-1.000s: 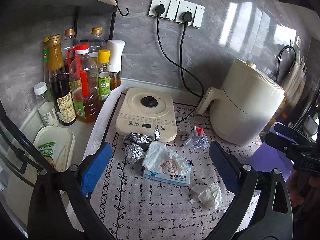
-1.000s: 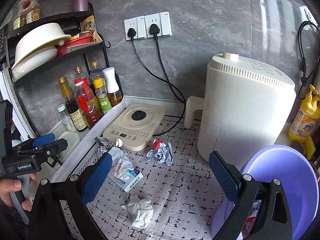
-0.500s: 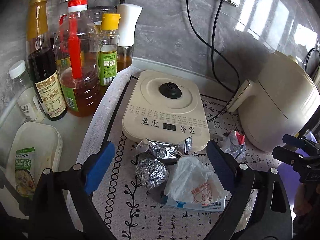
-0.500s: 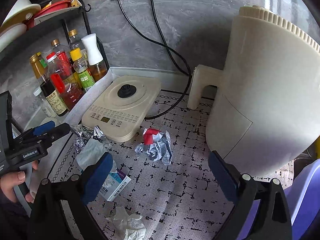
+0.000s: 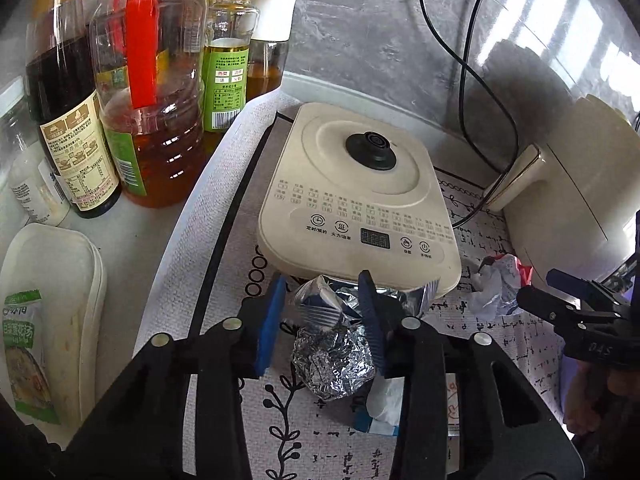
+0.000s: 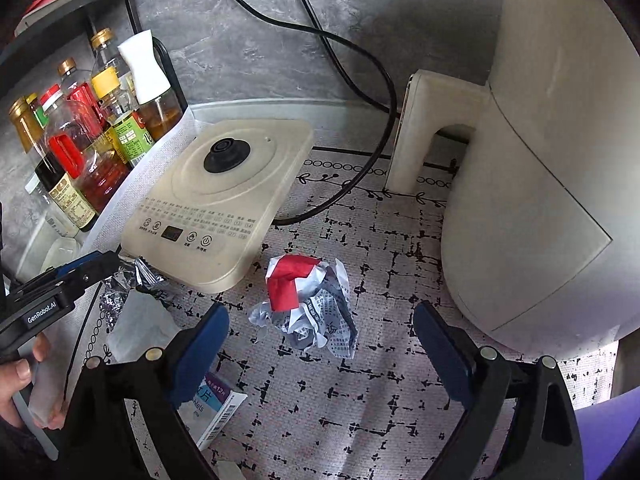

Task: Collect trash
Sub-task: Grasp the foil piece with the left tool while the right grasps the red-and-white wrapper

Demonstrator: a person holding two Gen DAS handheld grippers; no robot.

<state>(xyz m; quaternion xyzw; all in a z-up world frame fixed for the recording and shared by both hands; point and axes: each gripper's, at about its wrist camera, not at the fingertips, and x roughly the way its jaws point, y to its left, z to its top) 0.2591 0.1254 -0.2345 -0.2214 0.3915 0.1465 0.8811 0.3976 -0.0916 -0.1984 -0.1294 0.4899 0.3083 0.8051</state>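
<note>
My left gripper [image 5: 322, 286] has its blue jaws closed around a crumpled foil wrapper [image 5: 320, 306] at the front edge of the cream induction cooker [image 5: 360, 196]. A foil ball [image 5: 334, 360] lies just below it, beside a white plastic bag [image 5: 386, 398] on a small box. My right gripper [image 6: 320, 340] is open, its jaws on either side of a crumpled red, white and grey paper wad [image 6: 310, 300] on the patterned mat, above it. The left gripper also shows in the right wrist view [image 6: 86, 266].
Oil and sauce bottles [image 5: 152, 92] stand at the left by the wall. A cream air fryer [image 6: 552, 160] stands at the right, with power cords [image 6: 360, 72] behind. A white lidded tray [image 5: 52, 304] sits front left. A purple basin rim [image 6: 608, 432] shows at the lower right.
Both grippers moved forward and down toward the trash. The left jaws closed from wide open onto the foil wrapper. The right gripper came over the paper wad, still open.
</note>
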